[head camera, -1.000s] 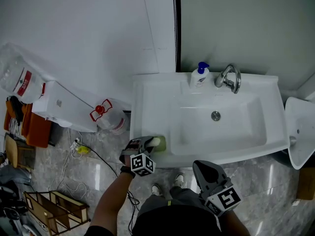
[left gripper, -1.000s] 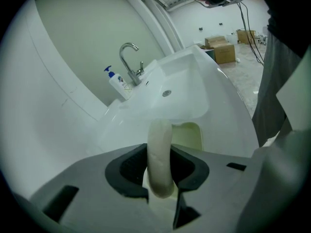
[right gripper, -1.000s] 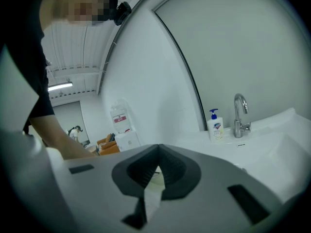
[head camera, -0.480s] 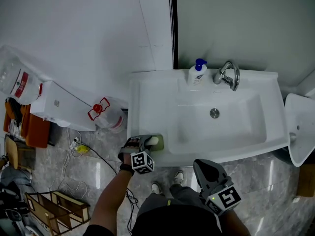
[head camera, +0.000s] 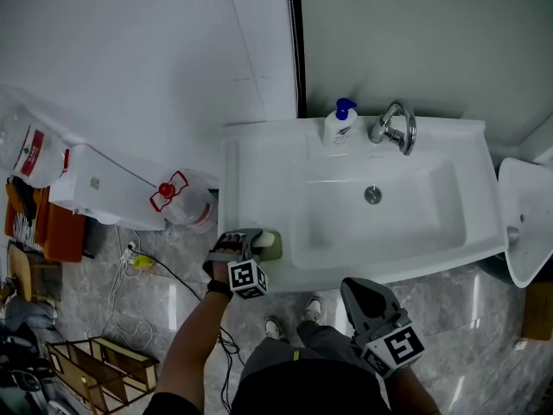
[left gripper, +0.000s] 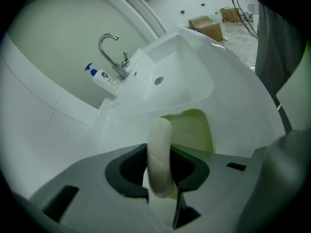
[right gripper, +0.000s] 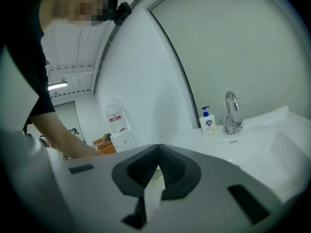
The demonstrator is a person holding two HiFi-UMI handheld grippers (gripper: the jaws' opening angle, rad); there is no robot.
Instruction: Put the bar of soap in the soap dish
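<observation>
A cream bar of soap [left gripper: 159, 154] stands on its edge between the jaws of my left gripper [left gripper: 161, 155], which is shut on it. Just beyond its tip lies the green soap dish [left gripper: 193, 132], on the front left corner of the white sink [head camera: 259, 175]. From the head view, the left gripper [head camera: 253, 243] holds the soap [head camera: 267, 239] over the dish [head camera: 275, 251]. My right gripper [head camera: 353, 286] hangs in front of the sink, below its front rim. Its jaws meet at the tip with nothing held [right gripper: 157, 148].
A white pump bottle [head camera: 339, 124] and a chrome tap [head camera: 393, 130] stand at the sink's back rim, and the drain [head camera: 372, 194] is in the basin. A second white fixture [head camera: 527, 223] is at the right. Water jugs [head camera: 177, 199] and cables lie on the floor at the left.
My left gripper has rolled slightly with the soap still in it, staying over the green dish. The right gripper has not moved.
</observation>
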